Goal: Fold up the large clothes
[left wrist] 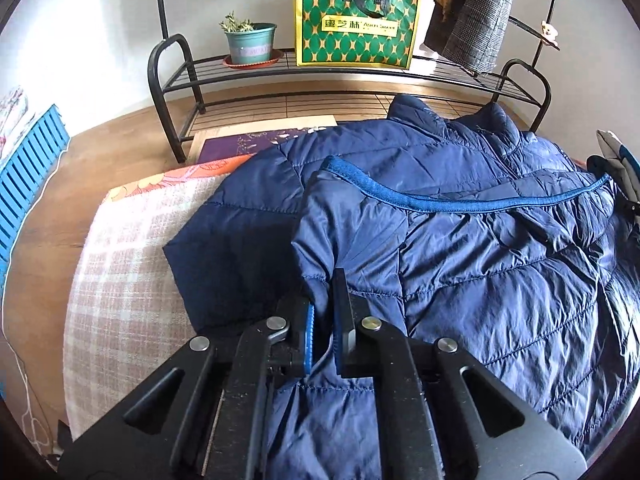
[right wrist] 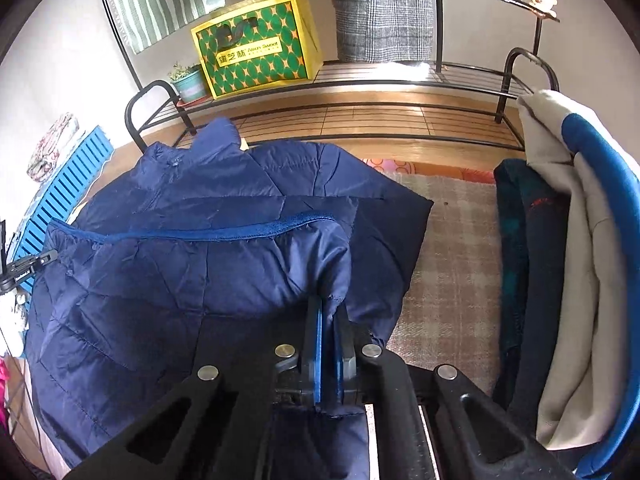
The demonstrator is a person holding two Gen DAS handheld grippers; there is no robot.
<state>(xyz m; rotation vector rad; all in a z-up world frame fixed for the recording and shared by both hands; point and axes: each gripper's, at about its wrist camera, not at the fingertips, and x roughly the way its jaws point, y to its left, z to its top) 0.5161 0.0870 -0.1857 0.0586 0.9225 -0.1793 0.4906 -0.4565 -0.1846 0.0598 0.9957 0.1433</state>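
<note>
Ahead of both claws: navy jacket (left wrist: 460, 248), long axis running away toward its collar
left gripper (left wrist: 323, 300): clamped on jacket's near-left fold
right gripper (right wrist: 329, 312): clamped on near-right fold

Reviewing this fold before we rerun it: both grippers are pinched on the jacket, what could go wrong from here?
1. The left gripper and the right gripper each pinch only a thin bit of the slick jacket; it may slip out on the lift.
2. The jacket's far sleeve lies loose on the checked blanket and could drag it along.
3. Clothes draped on the chair sit close by and might snag.
</note>
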